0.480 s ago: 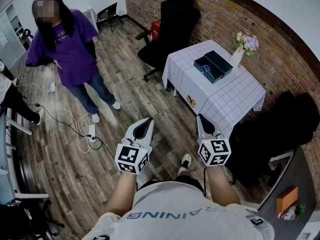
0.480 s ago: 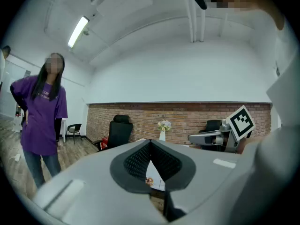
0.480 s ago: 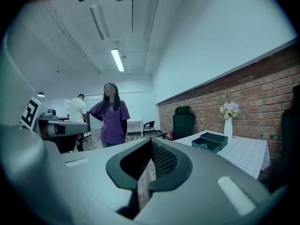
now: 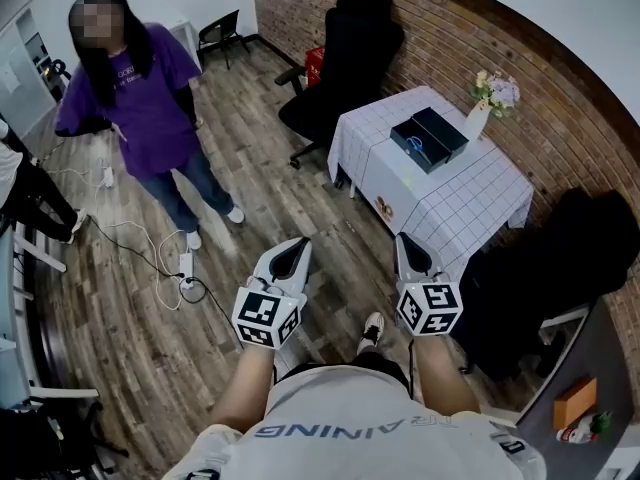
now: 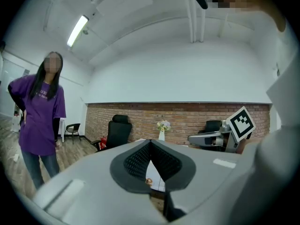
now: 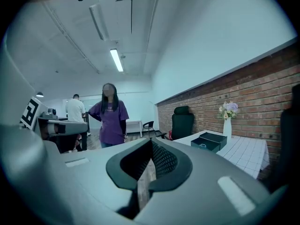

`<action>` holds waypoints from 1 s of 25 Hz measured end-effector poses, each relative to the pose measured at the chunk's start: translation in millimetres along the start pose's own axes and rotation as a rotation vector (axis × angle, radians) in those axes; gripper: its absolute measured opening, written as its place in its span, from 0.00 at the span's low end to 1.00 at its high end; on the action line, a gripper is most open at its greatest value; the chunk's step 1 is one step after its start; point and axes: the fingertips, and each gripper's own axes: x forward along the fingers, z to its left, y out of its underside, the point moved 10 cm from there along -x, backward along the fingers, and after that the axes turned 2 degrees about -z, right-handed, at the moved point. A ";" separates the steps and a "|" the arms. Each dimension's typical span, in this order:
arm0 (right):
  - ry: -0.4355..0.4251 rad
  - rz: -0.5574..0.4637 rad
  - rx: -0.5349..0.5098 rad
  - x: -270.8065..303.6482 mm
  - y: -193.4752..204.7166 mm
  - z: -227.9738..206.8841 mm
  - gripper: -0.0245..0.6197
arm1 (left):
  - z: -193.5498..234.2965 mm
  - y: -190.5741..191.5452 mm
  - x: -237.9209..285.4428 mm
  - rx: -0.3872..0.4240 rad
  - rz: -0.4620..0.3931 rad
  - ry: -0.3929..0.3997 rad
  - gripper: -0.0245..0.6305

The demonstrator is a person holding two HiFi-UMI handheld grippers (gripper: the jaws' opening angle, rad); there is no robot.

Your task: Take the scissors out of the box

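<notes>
A black box [image 4: 430,136] lies open on the table with the checked cloth [image 4: 470,193], its two halves side by side. A small bluish shape [image 4: 414,140] shows in the nearer half, too small to tell as scissors. The right gripper view shows the box [image 6: 209,140] far off to the right. My left gripper [image 4: 298,245] and right gripper [image 4: 404,240] are held level in front of my body, well short of the table. Both are shut with nothing between the fingers. In their own views the left gripper [image 5: 151,143] and right gripper [image 6: 151,142] have their pads meeting at the tips.
A white vase of flowers [image 4: 478,111] stands behind the box. Black office chairs [image 4: 340,63] stand by the brick wall. A person in a purple shirt [image 4: 135,98] stands at the left on the wood floor, near cables [image 4: 150,248]. A dark desk corner [image 4: 585,398] is at the lower right.
The head view has shifted slightly. Both grippers keep their places and stay shut.
</notes>
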 end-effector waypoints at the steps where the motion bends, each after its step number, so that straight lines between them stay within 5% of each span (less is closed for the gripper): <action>1: 0.002 0.000 0.003 -0.4 1.0 -0.9 0.06 | -0.5 0.3 0.3 0.000 0.002 0.002 0.04; 15: 0.030 -0.028 0.019 3.7 -3.0 -30.5 0.06 | 1.9 3.7 26.5 -0.005 0.037 0.012 0.04; 25: 0.025 0.006 0.045 57.7 -7.3 -99.2 0.06 | 0.4 3.2 117.1 0.003 0.071 0.025 0.04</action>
